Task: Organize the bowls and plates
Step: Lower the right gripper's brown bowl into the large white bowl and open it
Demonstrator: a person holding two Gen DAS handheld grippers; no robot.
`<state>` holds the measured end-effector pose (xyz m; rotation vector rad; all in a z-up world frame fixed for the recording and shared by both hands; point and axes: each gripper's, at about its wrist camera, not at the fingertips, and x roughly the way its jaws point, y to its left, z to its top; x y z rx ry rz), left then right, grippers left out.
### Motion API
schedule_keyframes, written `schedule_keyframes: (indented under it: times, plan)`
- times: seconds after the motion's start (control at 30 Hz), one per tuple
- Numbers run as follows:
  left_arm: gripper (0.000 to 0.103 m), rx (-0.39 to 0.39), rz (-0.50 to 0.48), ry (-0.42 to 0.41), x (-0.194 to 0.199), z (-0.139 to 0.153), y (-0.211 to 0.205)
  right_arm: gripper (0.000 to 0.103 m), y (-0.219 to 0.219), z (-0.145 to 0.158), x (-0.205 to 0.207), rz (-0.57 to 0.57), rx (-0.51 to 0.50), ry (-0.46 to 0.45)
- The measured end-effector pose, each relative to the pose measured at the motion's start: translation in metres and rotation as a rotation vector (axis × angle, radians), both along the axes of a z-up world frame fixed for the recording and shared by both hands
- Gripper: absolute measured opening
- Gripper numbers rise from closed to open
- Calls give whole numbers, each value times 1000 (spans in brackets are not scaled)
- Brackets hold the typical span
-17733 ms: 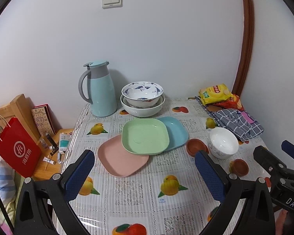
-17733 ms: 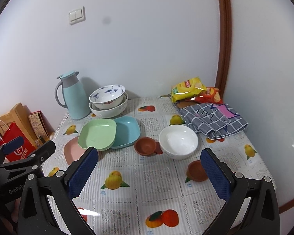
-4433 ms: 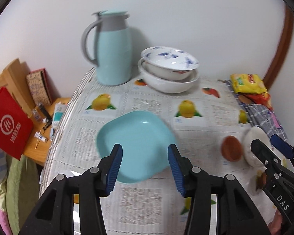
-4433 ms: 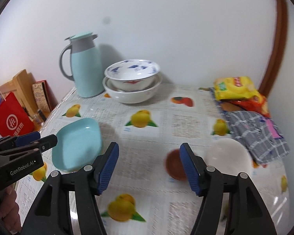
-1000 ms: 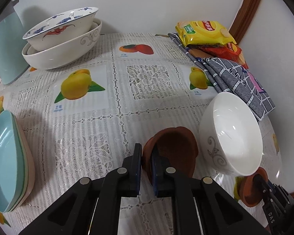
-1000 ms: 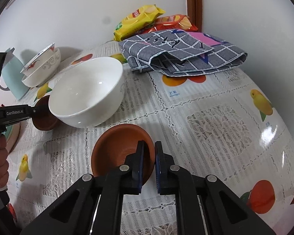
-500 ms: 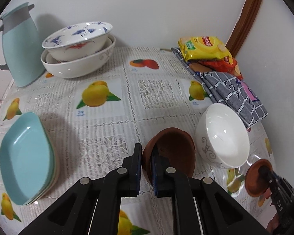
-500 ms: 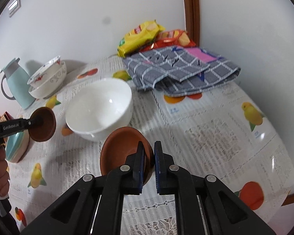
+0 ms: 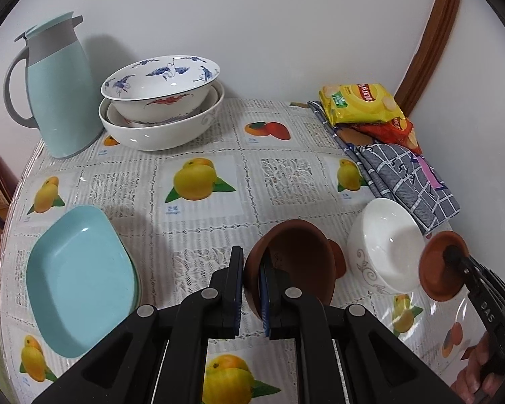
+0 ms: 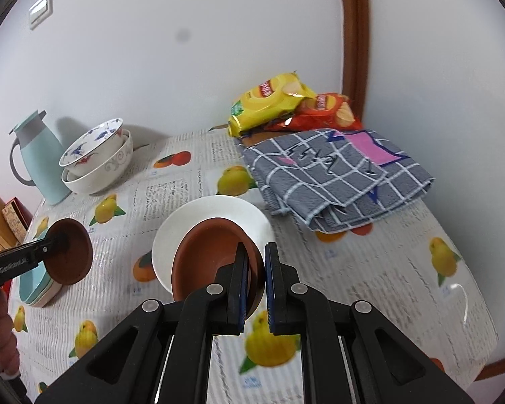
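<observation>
My left gripper [image 9: 251,271] is shut on the rim of a small brown bowl [image 9: 296,259], held tilted above the tablecloth. My right gripper [image 10: 254,266] is shut on the rim of a second brown bowl [image 10: 212,256], lifted in front of the white bowl [image 10: 202,215]. In the left wrist view that white bowl [image 9: 383,252] stands at the right, with the second brown bowl [image 9: 437,272] beside it. The stacked square plates [image 9: 77,276], turquoise on top, lie at the left. Two big nested bowls [image 9: 161,107] stand at the back.
A turquoise jug [image 9: 57,87] stands at the back left. Snack bags [image 9: 363,104] and a folded checked cloth [image 9: 407,181] fill the back right by the wall. The table's right edge [image 10: 488,346] is close. A hand [image 10: 0,333] holds the left gripper's handle.
Both grippers have risen with their brown bowls off the table. The right one's bowl now hangs in front of the white bowl; more of the table shows in both views.
</observation>
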<state>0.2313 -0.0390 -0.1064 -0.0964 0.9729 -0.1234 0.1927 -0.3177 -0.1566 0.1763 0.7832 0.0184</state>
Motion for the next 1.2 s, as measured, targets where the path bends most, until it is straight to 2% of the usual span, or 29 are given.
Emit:
schedule_keyframes:
  times: [0.43, 1.2]
  plan:
    - [9, -1, 4, 31, 26, -19, 1, 9, 22, -27, 45, 38, -33, 57]
    - [9, -12, -13, 56, 37, -35, -9, 10, 28, -52, 63, 57, -43, 134]
